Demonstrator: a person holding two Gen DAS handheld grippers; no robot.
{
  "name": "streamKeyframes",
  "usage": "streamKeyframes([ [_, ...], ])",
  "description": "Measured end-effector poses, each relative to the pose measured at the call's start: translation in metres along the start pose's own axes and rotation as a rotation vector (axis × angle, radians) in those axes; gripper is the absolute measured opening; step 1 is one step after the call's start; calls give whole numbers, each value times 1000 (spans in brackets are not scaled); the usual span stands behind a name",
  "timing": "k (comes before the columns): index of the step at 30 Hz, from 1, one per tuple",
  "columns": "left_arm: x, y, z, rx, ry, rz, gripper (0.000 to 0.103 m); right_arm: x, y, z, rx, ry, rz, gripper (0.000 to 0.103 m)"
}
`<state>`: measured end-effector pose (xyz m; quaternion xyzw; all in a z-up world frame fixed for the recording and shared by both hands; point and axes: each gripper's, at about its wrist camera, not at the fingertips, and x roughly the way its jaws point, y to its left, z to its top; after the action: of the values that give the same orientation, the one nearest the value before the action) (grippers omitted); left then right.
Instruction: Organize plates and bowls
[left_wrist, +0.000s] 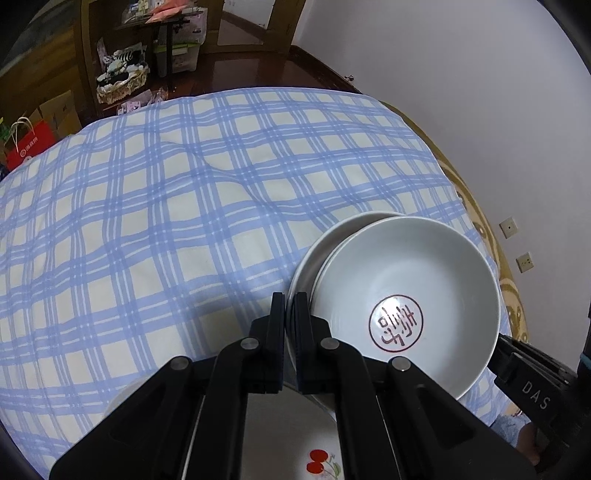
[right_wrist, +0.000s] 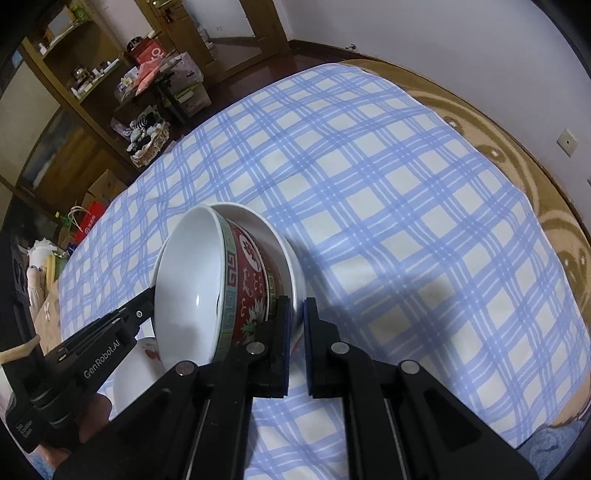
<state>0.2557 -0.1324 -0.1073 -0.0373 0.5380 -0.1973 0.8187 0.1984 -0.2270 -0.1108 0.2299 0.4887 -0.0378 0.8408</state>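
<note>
Pinching plate rim, left gripper nearly closed; right gripper narrow on outer white bowl. Red-patterned bowl nested inside; checked cloth beneath, cherry plate below.

black left gripper and right gripper, silver screws, white lettering.

left tongs pinched, right tongs pinched

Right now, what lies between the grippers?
The red patterned bowl, nested in a white dish, between left gripper and right gripper; right wrist view shows it.
</note>
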Motion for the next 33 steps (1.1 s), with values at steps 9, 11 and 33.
streamKeyframes([
  [9, -13, 0, -4, -9, 2, -7, 2, -13, 2, -1, -1, -9, 9, 8],
  [11, -19, 0, -4, -7, -5, -5, 2, -18, 5, -3, -14, -7, 7, 8],
  [33, -114, 66, -84, -69, -22, 172, 3, -38, 72, -91, -99, 59, 164, 8],
])
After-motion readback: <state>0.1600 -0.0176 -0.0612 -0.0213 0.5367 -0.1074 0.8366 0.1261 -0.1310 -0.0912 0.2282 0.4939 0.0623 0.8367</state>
